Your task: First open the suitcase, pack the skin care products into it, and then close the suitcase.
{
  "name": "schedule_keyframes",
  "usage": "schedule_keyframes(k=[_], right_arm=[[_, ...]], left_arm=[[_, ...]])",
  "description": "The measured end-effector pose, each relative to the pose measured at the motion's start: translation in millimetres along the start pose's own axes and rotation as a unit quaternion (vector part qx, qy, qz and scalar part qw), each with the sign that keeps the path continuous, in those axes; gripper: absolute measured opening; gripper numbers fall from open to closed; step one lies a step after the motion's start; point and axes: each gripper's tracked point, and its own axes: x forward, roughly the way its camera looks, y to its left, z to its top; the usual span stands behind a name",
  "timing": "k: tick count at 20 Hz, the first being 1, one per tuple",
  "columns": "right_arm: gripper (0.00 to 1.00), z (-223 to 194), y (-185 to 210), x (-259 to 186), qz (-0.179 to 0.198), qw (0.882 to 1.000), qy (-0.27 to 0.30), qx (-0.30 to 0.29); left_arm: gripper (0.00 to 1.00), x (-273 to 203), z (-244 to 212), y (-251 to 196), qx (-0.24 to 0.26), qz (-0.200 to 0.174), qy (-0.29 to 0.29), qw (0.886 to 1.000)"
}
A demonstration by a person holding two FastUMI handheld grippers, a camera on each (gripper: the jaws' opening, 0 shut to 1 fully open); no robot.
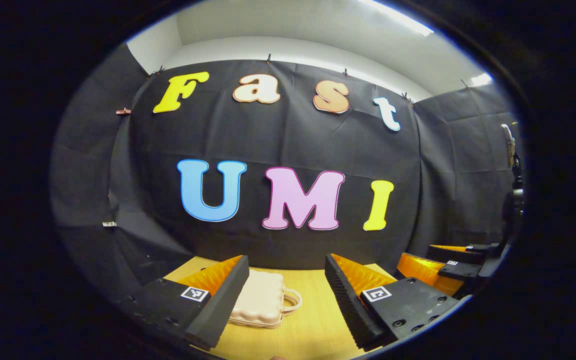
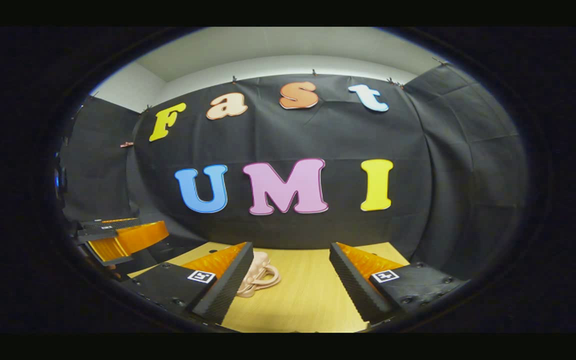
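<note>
Task barely begun, by the look of it. Suitcase (image 1: 260, 300), small, pale pink, ribbed shell, lies flat on the desk (image 1: 313, 320) with lid down; handle points toward 3 o'clock in the left gripper view. Opening, packing and closing all appear left to do. Skin care products: none that I can make out.

Left hand-held gripper (image 1: 285, 300) is held level above the desk's near edge, aimed at the booth wall, jaws spread wide, nothing between them. Suitcase sits near 7 o'clock of its gap, partly behind the left finger, apart from both fingers.

Right hand-held gripper (image 2: 290, 285) is likewise level, wide and empty. Suitcase (image 2: 258, 277) shows at 8 o'clock there, just past its left finger. The other gripper shows at the 9 o'clock edge.
</note>
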Motion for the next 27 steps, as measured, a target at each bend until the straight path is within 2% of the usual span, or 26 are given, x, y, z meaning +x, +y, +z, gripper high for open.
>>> schedule_keyframes(k=[2, 3, 5, 6, 7, 11, 17, 18, 26, 27], right_arm=[[0.97, 3, 7, -5, 0.001, 1.0, -0.002, 0.004], [0.97, 7, 13, -6, 0.004, 1.0, -0.004, 0.01], [0.97, 12, 20, -7, 0.009, 1.0, -0.009, 0.012], [0.97, 15, 20, -6, 0.011, 1.0, -0.014, 0.009], [0.97, 18, 22, -4, 0.012, 1.0, -0.014, 0.006], [0.97, 28, 36, 2, 0.031, 0.999, -0.027, -0.003], [0.95, 28, 39, -2, 0.038, 0.999, -0.035, -0.004], [1.0, 28, 39, -3, 0.039, 0.999, -0.035, -0.006], [0.97, 27, 43, -9, 0.041, 0.999, -0.034, -0.012], [0.97, 26, 44, -10, 0.041, 0.998, -0.034, -0.014]], left_arm=[[0.92, -17, -4, 8, -0.005, 0.0, 0.0, 1.0], [0.96, -22, -2, 15, -0.002, 0.006, -0.003, 1.0], [0.96, -28, 5, 27, -0.002, 0.018, -0.008, 1.0], [0.92, -31, 8, 32, -0.007, 0.023, -0.01, 1.0], [0.96, -32, 12, 36, -0.012, 0.029, -0.012, 0.999], [0.96, -35, 22, 52, -0.019, 0.052, -0.03, 0.998], [0.96, -40, 22, 49, -0.022, 0.051, -0.034, 0.998], [0.96, -41, 21, 47, -0.022, 0.048, -0.032, 0.998], [0.96, -44, 25, 40, 0.0, 0.034, -0.04, 0.999], [0.92, -45, 25, 40, 0.0, 0.033, -0.041, 0.999]])
